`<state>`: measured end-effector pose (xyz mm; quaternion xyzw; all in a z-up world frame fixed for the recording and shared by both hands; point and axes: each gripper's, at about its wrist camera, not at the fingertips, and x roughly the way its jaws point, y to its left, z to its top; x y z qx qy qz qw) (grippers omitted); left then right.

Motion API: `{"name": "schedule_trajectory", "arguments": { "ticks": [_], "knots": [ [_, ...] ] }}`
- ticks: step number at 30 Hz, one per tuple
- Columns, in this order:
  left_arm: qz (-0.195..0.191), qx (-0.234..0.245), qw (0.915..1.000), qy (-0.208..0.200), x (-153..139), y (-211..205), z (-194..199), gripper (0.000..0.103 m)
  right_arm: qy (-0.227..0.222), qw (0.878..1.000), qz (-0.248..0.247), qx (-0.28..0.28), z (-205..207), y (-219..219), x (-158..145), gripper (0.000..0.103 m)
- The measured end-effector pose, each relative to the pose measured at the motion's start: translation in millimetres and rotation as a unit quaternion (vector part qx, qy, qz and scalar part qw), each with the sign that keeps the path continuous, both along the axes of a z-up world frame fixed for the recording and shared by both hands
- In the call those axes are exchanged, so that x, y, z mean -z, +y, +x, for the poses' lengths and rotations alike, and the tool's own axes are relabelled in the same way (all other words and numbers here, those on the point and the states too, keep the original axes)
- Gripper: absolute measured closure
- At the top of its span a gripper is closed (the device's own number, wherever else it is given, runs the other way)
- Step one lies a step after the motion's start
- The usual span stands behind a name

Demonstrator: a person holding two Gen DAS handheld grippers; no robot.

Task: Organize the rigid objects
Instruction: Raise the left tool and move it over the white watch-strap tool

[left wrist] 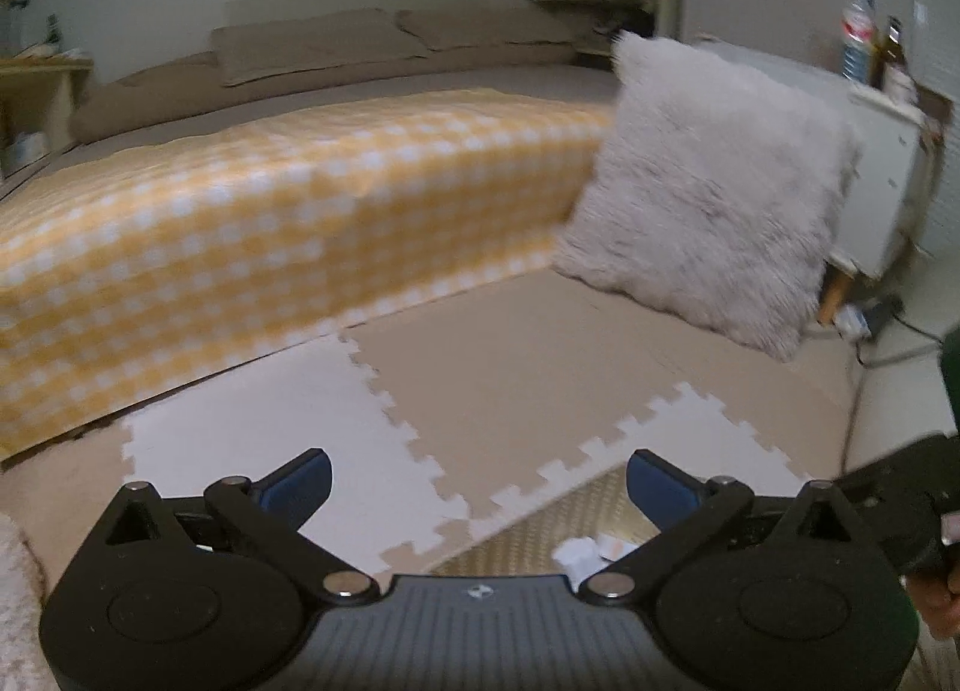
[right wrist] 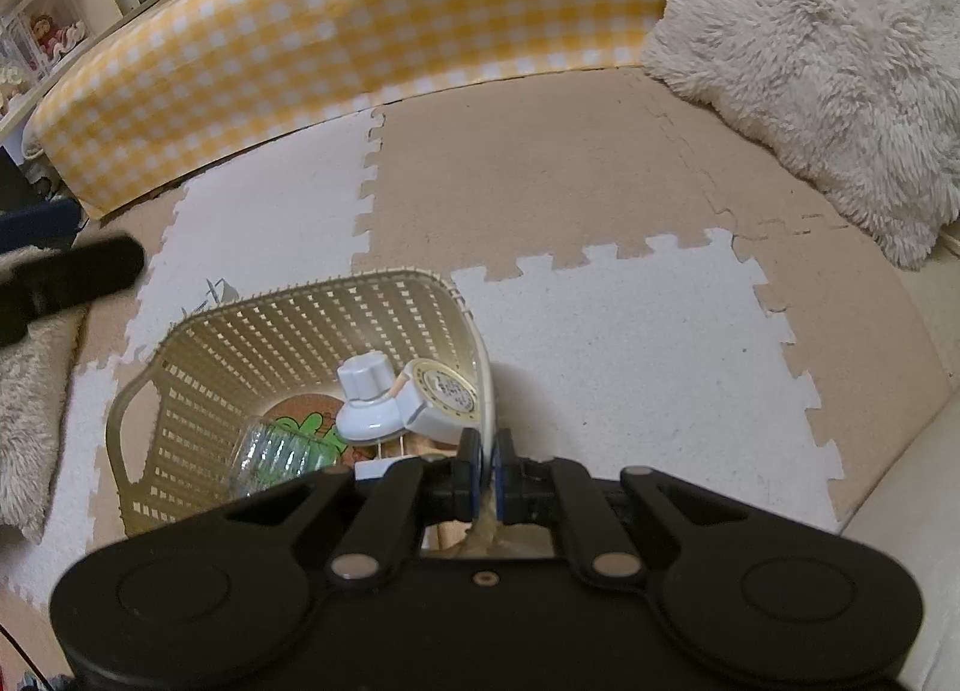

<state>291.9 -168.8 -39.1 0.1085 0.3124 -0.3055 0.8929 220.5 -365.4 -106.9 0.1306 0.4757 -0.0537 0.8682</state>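
Right claw (right wrist: 487, 466) is clamped on the rim of the slatted basket (right wrist: 198, 385), which sits on the foam floor mat (right wrist: 630, 331) and holds a clear bottle (right wrist: 276, 454) and white dispenser (right wrist: 384, 403). Left claw (left wrist: 480, 481) gapes wide, empty, above the mat.

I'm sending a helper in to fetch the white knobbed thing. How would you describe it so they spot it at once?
Find the beige slatted basket on the foam floor mats in front of the yellow checked bed. Inside, near the rim pinched by the right gripper, lies a glossy white suction-cup piece. Unlike the clear ribbed bottle beside it, it is opaque, with a lobed knob on top.
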Motion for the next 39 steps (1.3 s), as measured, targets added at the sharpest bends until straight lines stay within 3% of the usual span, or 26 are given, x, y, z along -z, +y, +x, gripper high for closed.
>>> {"name": "schedule_trajectory", "arguments": {
  "ticks": [10,19,27,36,39],
  "knots": [
    [-0.039,-0.117,0.9917,0.038,22,43,37,0.0,-0.001,1.0,-0.006,-0.003,0,1,0,0.098],
    [-0.115,-0.21,0.9607,0.14,69,84,66,0.0,0.0,1.0,-0.008,-0.004,1,1,0,0.098],
    [-0.161,-0.222,0.9384,0.21,111,95,84,0.0,0.002,1.0,-0.007,-0.006,1,1,1,0.098],
    [-0.194,-0.238,0.9312,0.196,129,109,104,0.0,0.003,1.0,-0.006,-0.008,1,1,1,0.098],
    [-0.194,-0.243,0.9335,0.178,128,110,110,0.0,0.003,1.0,-0.006,-0.009,0,1,1,0.098]
  ]
}}
